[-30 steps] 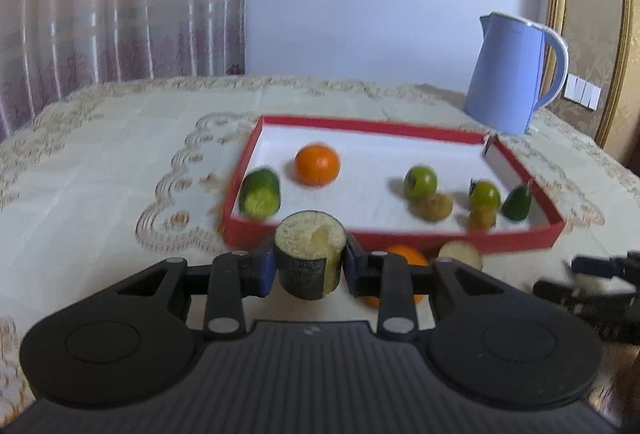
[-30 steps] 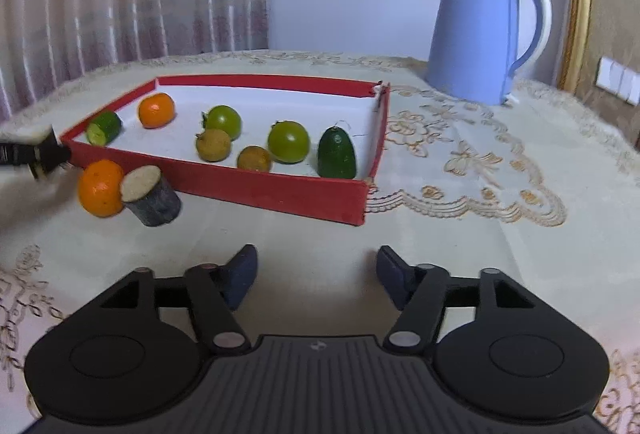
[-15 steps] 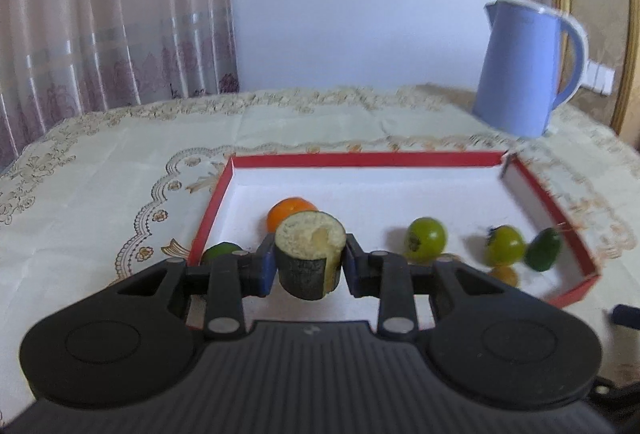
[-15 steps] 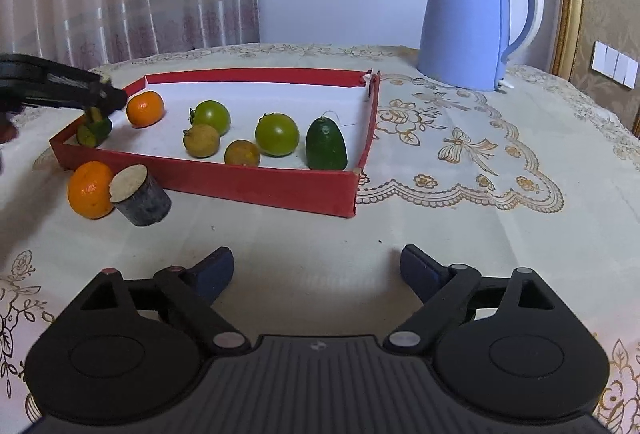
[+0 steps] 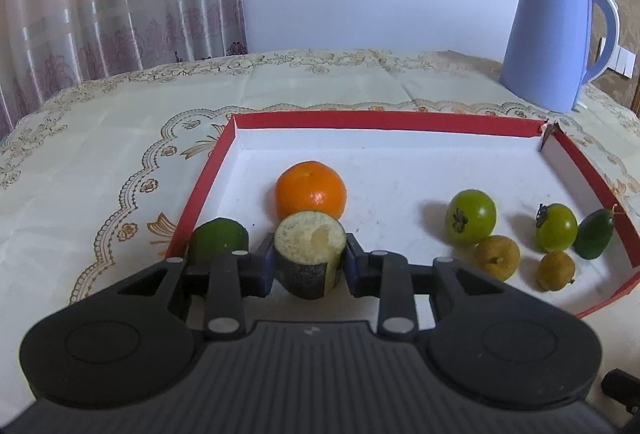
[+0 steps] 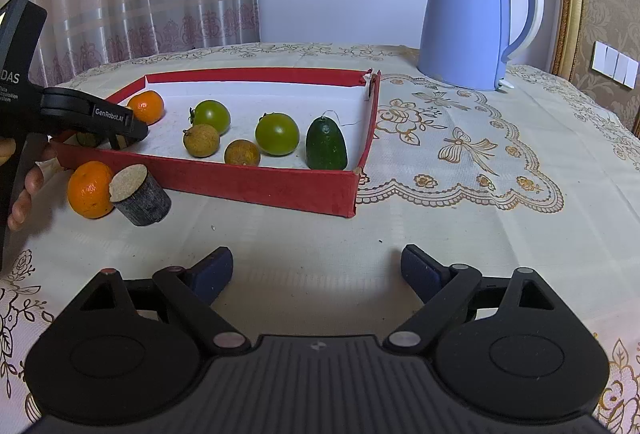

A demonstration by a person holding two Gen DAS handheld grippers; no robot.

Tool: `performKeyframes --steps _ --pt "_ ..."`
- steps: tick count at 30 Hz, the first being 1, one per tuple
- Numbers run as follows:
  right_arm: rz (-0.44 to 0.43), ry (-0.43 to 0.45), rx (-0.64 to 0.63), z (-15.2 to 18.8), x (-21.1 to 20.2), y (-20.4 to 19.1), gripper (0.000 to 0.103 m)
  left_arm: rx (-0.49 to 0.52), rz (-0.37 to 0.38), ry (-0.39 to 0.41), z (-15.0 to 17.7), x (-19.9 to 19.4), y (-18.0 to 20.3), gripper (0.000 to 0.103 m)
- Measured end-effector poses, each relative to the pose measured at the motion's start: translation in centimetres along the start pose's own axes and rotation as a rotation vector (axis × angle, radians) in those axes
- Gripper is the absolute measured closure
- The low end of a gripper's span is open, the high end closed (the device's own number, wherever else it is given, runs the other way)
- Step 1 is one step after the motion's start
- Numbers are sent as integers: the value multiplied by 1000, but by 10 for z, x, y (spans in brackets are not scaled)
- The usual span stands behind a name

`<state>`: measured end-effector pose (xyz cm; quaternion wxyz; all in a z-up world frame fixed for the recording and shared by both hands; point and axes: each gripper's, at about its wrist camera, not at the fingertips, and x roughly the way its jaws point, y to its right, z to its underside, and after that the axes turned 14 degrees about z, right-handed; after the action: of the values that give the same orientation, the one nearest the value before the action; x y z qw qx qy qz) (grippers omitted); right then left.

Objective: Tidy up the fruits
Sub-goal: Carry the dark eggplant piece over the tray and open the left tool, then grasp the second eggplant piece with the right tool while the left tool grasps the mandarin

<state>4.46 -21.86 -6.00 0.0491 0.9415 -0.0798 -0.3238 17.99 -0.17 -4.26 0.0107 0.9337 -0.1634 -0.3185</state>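
the left gripper [image 5: 310, 266] is clamped on a dark-skinned cut piece [image 5: 310, 256], pale cut face up, in the lower middle of the left wrist frame. it hangs over the near-left part of the red tray [image 5: 384, 122], just in front of an orange [image 5: 310, 194] and right of a green cucumber piece [image 5: 218, 240]. whether the piece already touches the tray floor cannot be told. the step in hand looks like the placing of this piece among the fruit already in the tray.

the right gripper [image 6: 318, 274] sits at the bottom of its own frame over bare tablecloth [image 6: 460, 194], its jaws having just been opening and now wide, with nothing between them. at the left of that frame a second orange [image 6: 90, 189] and another dark cut piece [image 6: 140, 196] lie touching each other on the cloth, just outside the tray's near wall.

the next move likely calls for lowering the held piece onto free white floor and loosening the fingers without nudging the orange behind it. the right gripper seems readied for the two items left outside. a blue kettle [image 6: 472, 18] stands well apart at upper right.
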Motion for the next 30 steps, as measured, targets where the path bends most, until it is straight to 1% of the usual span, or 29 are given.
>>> performKeyframes --steps 2,4,5,7,9,14,15,16,17,18,20,22,25,30 --pt "0 0 0 0 0 0 11 -1 -9 6 0 -1 0 70" --pt "0 0 0 0 0 0 11 0 5 6 0 -1 0 61" --pt "0 0 0 0 0 0 11 2 6 6 0 -1 1 60" --pt "0 0 0 0 0 0 11 4 4 6 1 -3 3 52" --pt "0 0 0 0 0 0 11 4 2 17 1 -6 4 48" --pt "-1 0 1 0 0 0 11 0 37 41 1 -23 7 47" --pt "-1 0 1 0 0 0 10 5 36 48 2 -28 8 42" --pt "0 0 0 0 0 0 10 10 25 57 4 -32 10 27" --pt "0 0 0 0 0 0 10 17 9 72 6 -36 11 22" --pt "-1 0 0 0 0 0 10 28 -3 93 8 -42 13 19" --pt "-1 0 0 0 0 0 10 52 -5 113 12 -52 13 19" --pt "-1 -1 0 0 0 0 10 44 -3 118 16 -62 10 19" --pt "-1 -1 0 0 0 0 10 38 36 108 26 -75 7 19" --pt "-1 -1 0 0 0 0 10 66 50 97 45 -89 10 19"
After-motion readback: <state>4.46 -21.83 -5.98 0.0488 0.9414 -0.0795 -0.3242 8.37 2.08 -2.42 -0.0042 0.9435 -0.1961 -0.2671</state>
